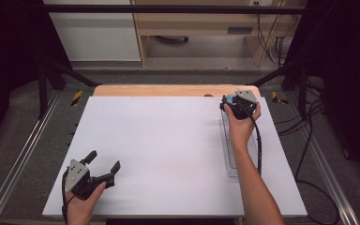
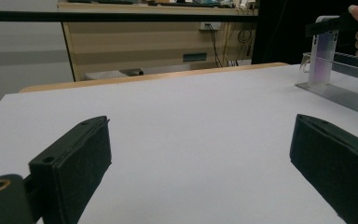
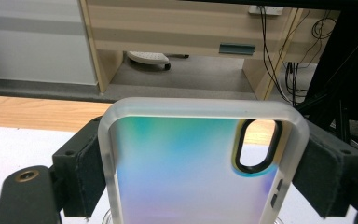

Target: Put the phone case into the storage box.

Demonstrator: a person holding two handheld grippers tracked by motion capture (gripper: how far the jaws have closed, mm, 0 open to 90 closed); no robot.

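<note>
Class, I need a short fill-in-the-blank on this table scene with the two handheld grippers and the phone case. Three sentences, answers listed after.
1. The right gripper has its jaws on either side of a phone ____.
2. The left gripper has its jaws ____, with nothing between them.
3. The phone case stands on a ____ plastic stand.

Missing words: case; open; clear

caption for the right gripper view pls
Right gripper clasps an iridescent phone case by its side edges.
</note>
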